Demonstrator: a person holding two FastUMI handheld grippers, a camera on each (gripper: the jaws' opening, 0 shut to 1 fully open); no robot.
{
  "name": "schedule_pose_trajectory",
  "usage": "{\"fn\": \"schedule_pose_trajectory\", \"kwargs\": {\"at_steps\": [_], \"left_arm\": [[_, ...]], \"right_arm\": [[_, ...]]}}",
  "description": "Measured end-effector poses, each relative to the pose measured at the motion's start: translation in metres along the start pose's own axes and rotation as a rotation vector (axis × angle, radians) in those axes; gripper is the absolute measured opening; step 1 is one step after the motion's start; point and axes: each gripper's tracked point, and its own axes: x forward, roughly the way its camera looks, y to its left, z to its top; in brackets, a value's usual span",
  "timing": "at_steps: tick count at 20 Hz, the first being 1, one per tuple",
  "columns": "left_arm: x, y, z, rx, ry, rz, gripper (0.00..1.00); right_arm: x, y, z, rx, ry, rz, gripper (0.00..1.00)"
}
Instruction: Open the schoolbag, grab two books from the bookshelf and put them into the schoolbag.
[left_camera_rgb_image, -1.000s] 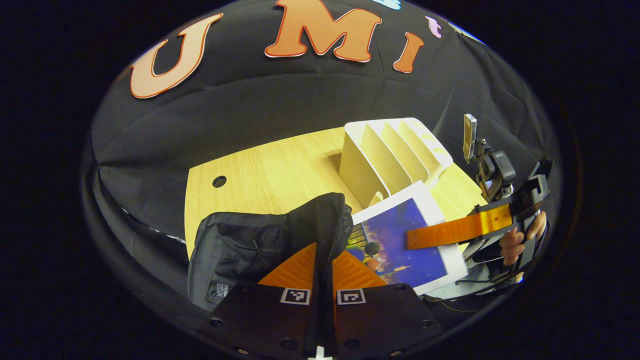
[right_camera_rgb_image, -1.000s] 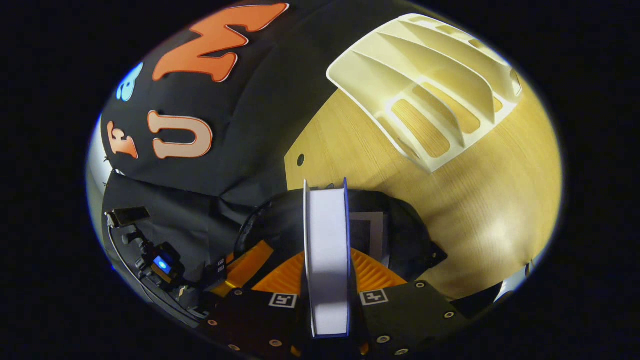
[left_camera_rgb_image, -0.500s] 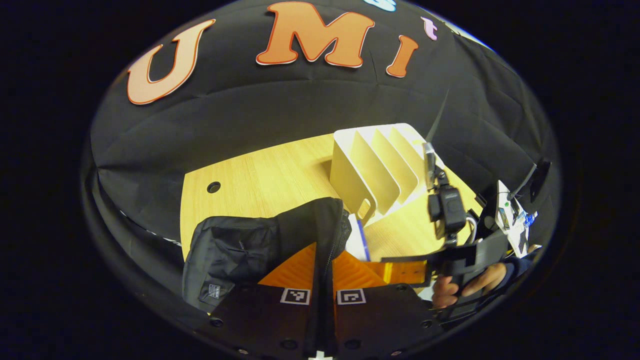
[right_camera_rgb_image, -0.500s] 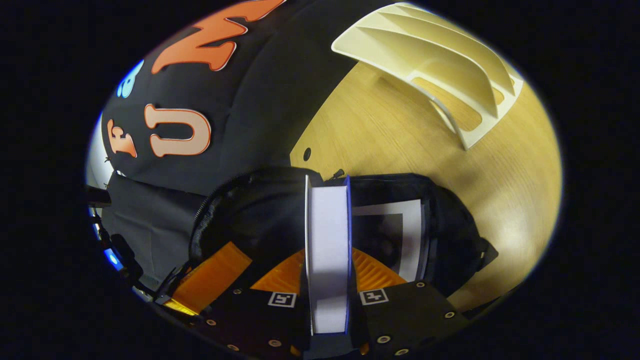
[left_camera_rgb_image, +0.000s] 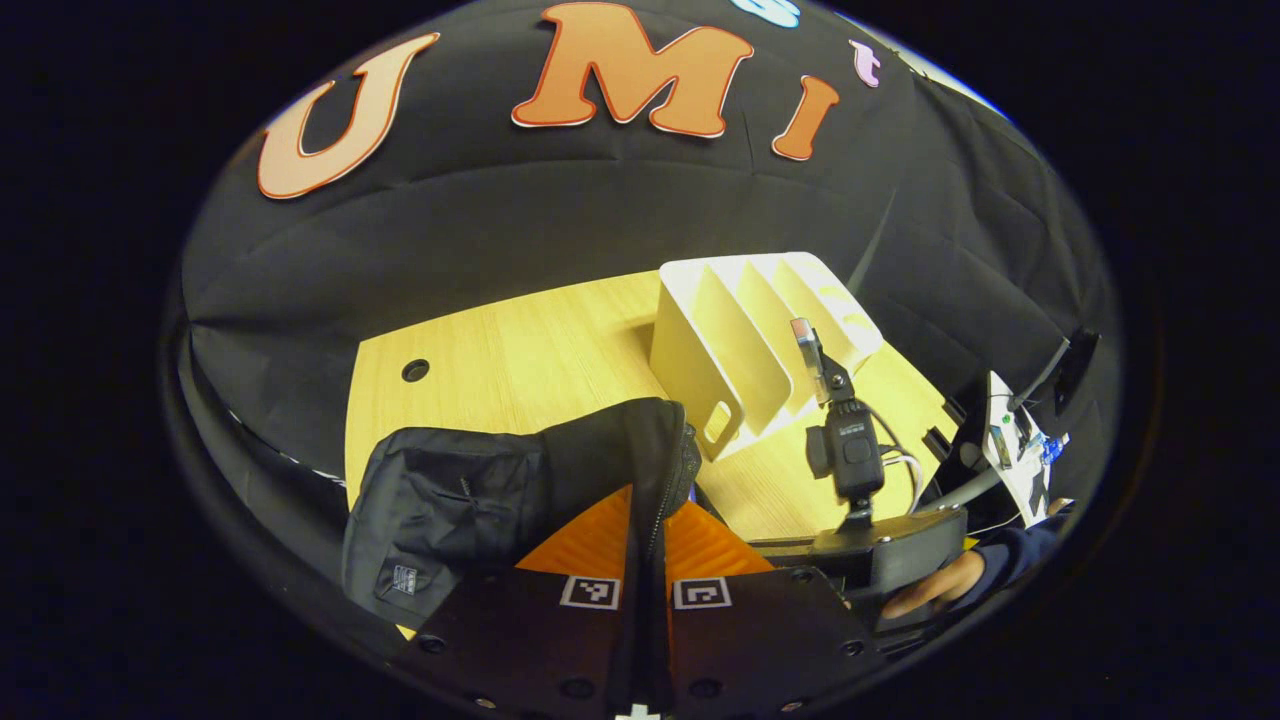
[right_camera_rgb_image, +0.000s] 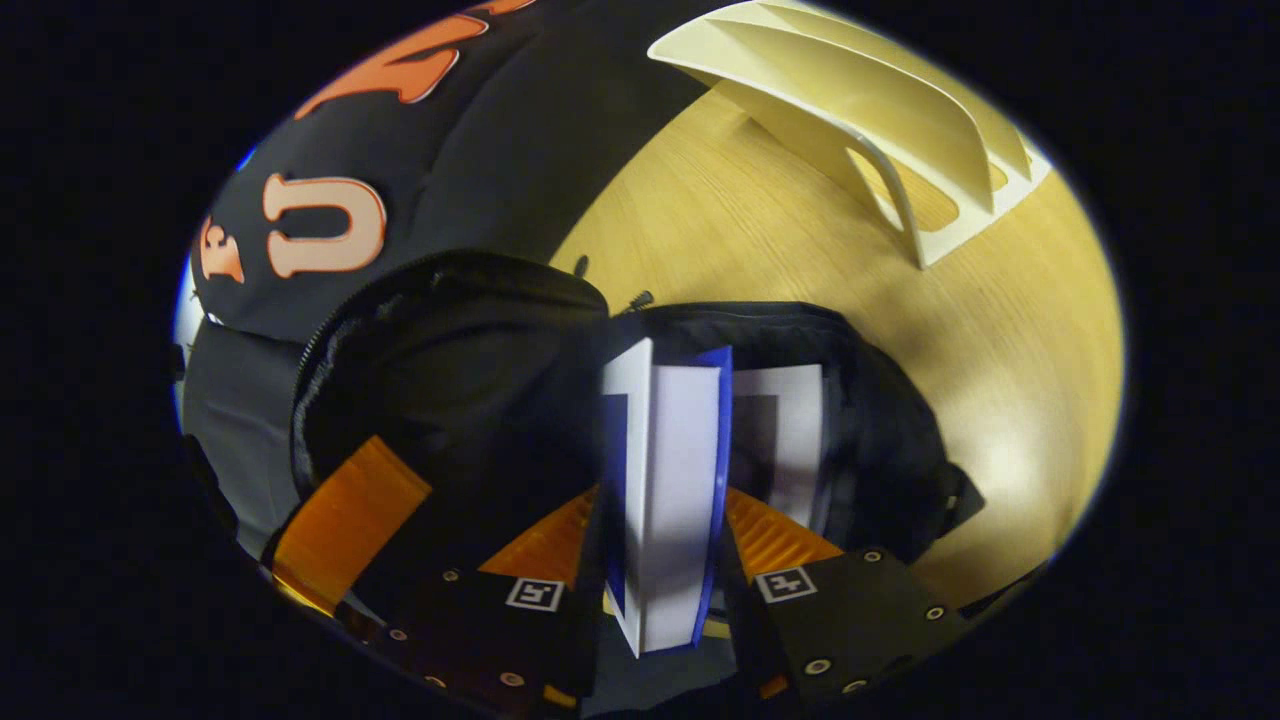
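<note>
left gripper (left_camera_rgb_image: 645, 520) clamped on the bag's (left_camera_rgb_image: 470, 495) zip edge, fabric pinched between both fingers, flap held up off the table (left_camera_rgb_image: 530, 350). bag black, slumped at the near left of the table, its bulk blocking the table edge below it. white shelf (left_camera_rgb_image: 745, 335) stands just behind and right of the bag, slots bare from this side, apart from the bag. in the left gripper view the right gripper's body sits low right, a camera mount on a stalk rising in front of the shelf's near corner; a hand (left_camera_rgb_image: 925, 590) and dark sleeve grip it from below. right gripper (right_camera_rgb_image: 665, 530): fingers spread a little to either side of a book (right_camera_rgb_image: 670, 480), blue covers fanned slightly apart, white page block facing the camera; cannot tell if either finger presses on it. book stands upright inside the bag's open mouth (right_camera_rgb_image: 450, 290). second book (right_camera_rgb_image: 790, 440), white-edged, already in the bag just right of the first. one finger (right_camera_rgb_image: 340, 520) of the left gripper low left at the bag's rim. shelf (right_camera_rgb_image: 860, 110) top right on the table (right_camera_rgb_image: 1000, 340), well apart from the bag.
</note>
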Motion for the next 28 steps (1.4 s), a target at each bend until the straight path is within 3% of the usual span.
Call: {"fn": "schedule_pose_trajectory", "kwargs": {"at_steps": [4,7,10,12,15,16,18,21,24,28], "left_arm": [[0.006,-0.005,-0.006,-0.011,-0.004,0.045,0.06],[0.012,-0.012,-0.013,0.0,0.003,0.108,0.07],[0.017,-0.027,-0.019,-0.03,0.014,0.13,0.12],[0.021,-0.041,-0.024,-0.044,0.027,0.121,0.19],[0.024,-0.072,-0.017,-0.031,0.008,0.101,0.61],[0.026,-0.08,-0.015,-0.023,0.002,0.104,0.65],[0.03,-0.096,-0.008,-0.016,-0.014,0.113,0.82],[0.034,-0.121,0.013,-0.013,-0.068,0.131,0.9],[0.041,-0.154,0.028,0.006,-0.079,0.135,0.9],[0.042,-0.194,0.056,0.011,-0.175,0.174,0.92]], "right_arm": [[-0.015,-0.016,0.007,-0.204,0.003,-0.095,0.64],[-0.033,-0.022,0.019,-0.284,0.001,-0.105,0.7],[-0.061,-0.037,0.036,-0.4,-0.043,-0.143,0.81],[-0.08,-0.046,0.051,-0.444,-0.077,-0.164,0.85],[-0.109,-0.065,0.077,-0.484,-0.127,-0.203,0.88],[-0.118,-0.073,0.086,-0.497,-0.145,-0.219,0.9],[-0.136,-0.085,0.104,-0.507,-0.182,-0.236,0.93],[-0.172,-0.102,0.135,-0.533,-0.259,-0.261,0.96],[-0.209,-0.126,0.172,-0.593,-0.365,-0.343,0.96],[-0.256,-0.14,0.208,-0.668,-0.471,-0.371,0.96]]}}
